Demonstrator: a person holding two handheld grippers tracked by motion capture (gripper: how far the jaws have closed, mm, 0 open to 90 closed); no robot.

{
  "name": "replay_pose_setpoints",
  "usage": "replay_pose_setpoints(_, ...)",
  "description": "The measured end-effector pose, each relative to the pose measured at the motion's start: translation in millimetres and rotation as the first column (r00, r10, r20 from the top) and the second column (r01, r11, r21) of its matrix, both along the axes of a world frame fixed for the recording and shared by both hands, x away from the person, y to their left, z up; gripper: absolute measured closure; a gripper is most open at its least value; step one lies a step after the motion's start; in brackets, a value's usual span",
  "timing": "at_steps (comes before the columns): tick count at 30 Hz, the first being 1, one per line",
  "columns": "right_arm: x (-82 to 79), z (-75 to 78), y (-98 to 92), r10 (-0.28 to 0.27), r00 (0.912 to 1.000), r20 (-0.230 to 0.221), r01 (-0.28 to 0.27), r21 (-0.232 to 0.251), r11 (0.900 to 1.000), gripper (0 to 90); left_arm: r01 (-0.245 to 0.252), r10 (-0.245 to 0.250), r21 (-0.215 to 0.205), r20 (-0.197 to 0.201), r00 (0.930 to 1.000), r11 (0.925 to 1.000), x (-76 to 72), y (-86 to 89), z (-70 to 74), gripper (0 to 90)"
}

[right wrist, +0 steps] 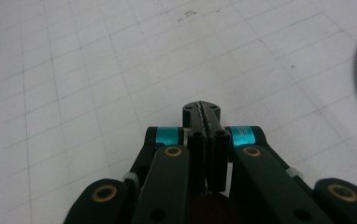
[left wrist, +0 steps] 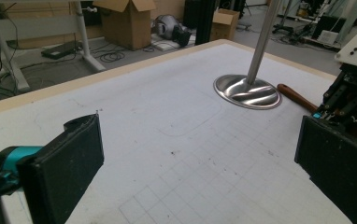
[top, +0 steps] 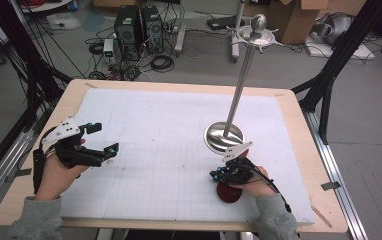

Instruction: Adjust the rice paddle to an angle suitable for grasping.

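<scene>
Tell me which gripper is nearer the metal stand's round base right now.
Right. The right gripper, jaws shut, sits just in front of the stand's base, over a dark red object. The left gripper, open, is far off across the white mat.

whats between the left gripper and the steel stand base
Nothing: in the left gripper view, only bare gridded white mat runs from the left gripper to the steel stand base. The high view shows the same.
</scene>
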State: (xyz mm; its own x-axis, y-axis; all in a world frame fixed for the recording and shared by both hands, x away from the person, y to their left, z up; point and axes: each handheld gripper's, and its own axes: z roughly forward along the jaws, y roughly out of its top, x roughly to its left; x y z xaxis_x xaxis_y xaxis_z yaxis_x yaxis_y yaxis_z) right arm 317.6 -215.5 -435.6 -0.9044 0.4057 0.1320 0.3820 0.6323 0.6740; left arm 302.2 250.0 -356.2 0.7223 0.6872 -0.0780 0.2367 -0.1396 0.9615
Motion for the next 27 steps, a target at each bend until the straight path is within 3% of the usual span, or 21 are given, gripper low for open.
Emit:
replay_pose_setpoints(13, -5.7, 1.0, -2.0, 0.019, 0.9998, 0.006, -0.019, -0.037, 0.999, 89.4, -0.002, 0.002, -0.004, -0.002, 1.0, 1.0, 3.9, 0.9, -0.6, 1.8)
replay_pose_setpoints(27, -14.6, 2.6, -10.7, 0.002, 1.0, 0.0, -0.002, -0.056, 0.998, 89.3, 0.017, -0.017, -0.007, 0.0, 0.9999, 0.9998, 9.8, -6.2, -0.3, 1.8)
